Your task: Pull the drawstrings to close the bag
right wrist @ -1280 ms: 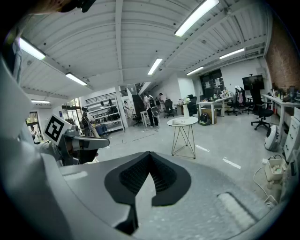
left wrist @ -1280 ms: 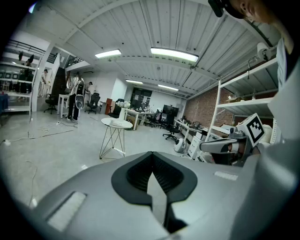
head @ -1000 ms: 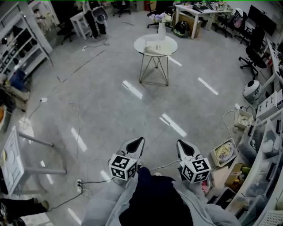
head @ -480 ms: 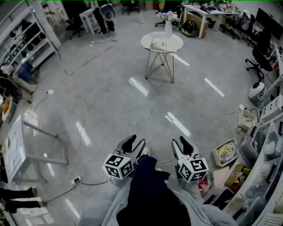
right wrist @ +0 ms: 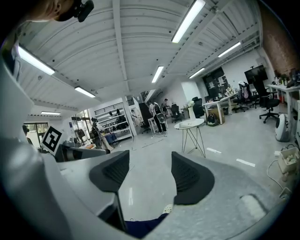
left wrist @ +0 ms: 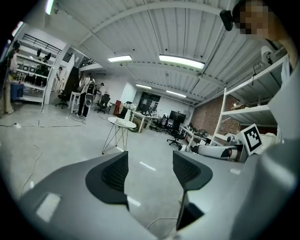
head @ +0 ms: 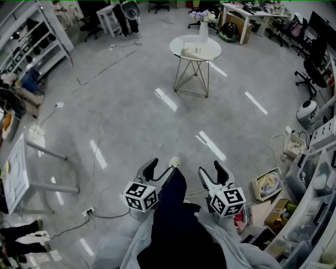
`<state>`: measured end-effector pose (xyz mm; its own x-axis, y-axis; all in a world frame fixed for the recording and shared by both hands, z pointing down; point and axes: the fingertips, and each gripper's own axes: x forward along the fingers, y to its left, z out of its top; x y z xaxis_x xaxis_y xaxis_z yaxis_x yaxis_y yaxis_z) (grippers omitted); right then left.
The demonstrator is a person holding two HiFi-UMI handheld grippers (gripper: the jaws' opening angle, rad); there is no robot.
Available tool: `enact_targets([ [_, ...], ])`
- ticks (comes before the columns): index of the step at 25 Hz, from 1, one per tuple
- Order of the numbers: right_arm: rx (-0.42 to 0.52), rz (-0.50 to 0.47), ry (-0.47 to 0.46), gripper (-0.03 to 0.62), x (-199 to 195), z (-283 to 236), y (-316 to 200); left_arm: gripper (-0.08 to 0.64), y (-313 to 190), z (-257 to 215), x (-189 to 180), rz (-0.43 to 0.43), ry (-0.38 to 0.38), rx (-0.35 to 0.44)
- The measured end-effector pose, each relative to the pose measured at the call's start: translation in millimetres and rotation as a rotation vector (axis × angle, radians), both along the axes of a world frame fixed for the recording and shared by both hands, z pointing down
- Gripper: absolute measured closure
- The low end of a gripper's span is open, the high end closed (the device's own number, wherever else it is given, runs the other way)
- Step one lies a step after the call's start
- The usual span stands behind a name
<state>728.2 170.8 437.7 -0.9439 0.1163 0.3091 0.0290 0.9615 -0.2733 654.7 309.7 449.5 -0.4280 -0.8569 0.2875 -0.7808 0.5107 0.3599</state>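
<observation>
Jaws on your left gripper (head: 160, 167) and right gripper (head: 211, 171) have just spread, both empty; floor cable (head: 105, 216) may trip you.

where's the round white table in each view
Head view: round white table at top centre, far ahead of the person.
Left gripper view: left of centre, at mid-height.
Right gripper view: right of centre, at mid-height.
Shared landmark: the desk just behind it.
</observation>
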Motion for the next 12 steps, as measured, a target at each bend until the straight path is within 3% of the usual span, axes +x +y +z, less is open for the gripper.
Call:
enact_targets([
  [5, -0.006, -0.014, 0.021, 0.319, -35.9, 8.2, -15.2, 0.259, -22.5, 4.0, -32.1, 0.038, -0.014, -0.032],
  [12, 0.017, -0.017, 0.044, 0.325, -112.0, 5.6, -42.3, 0.299, -47.3, 2.2, -117.5, 0.03, -0.002, -0.007],
])
